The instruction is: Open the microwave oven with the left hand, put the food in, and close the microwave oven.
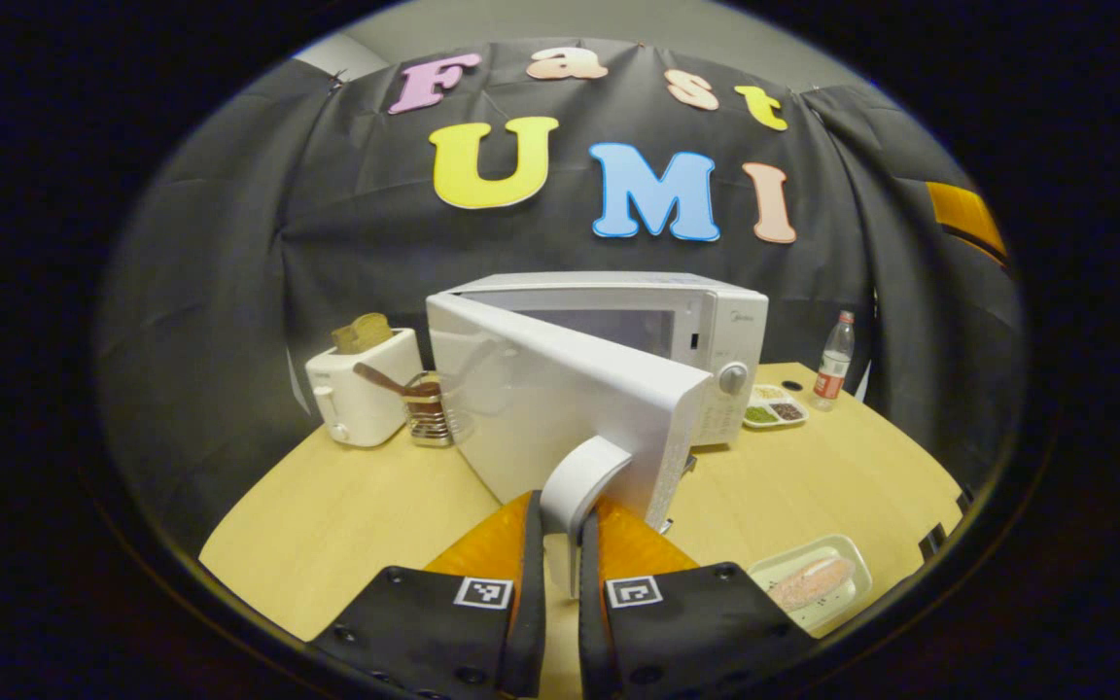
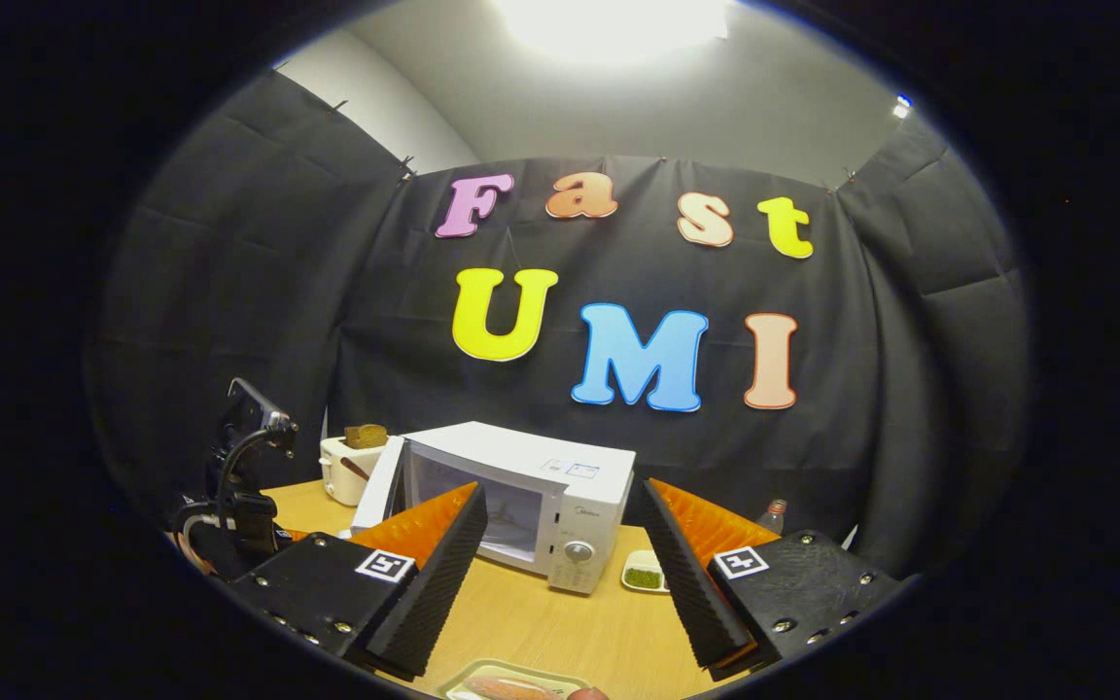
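Observation:
The white microwave [image 1: 706,340] stands at the back of the wooden table [image 1: 346,525]. Its door [image 1: 560,389] is swung partly open toward me. My left gripper [image 1: 562,510] is shut on the door's curved white handle [image 1: 587,472], a finger on each side. The food, a pinkish piece on a pale tray [image 1: 810,583], lies near the table's front right. In the right gripper view my right gripper [image 2: 562,491] is open and holds nothing, raised in front of the microwave [image 2: 531,486]. The tray [image 2: 511,686] lies just below it. The left gripper [image 2: 244,506] is at the open door [image 2: 377,498].
A white toaster [image 1: 361,394] with bread and a metal utensil holder [image 1: 429,408] stand left of the microwave. A small divided dish [image 1: 774,413] and a plastic bottle [image 1: 834,360] stand to its right. Black cloth walls close in the table.

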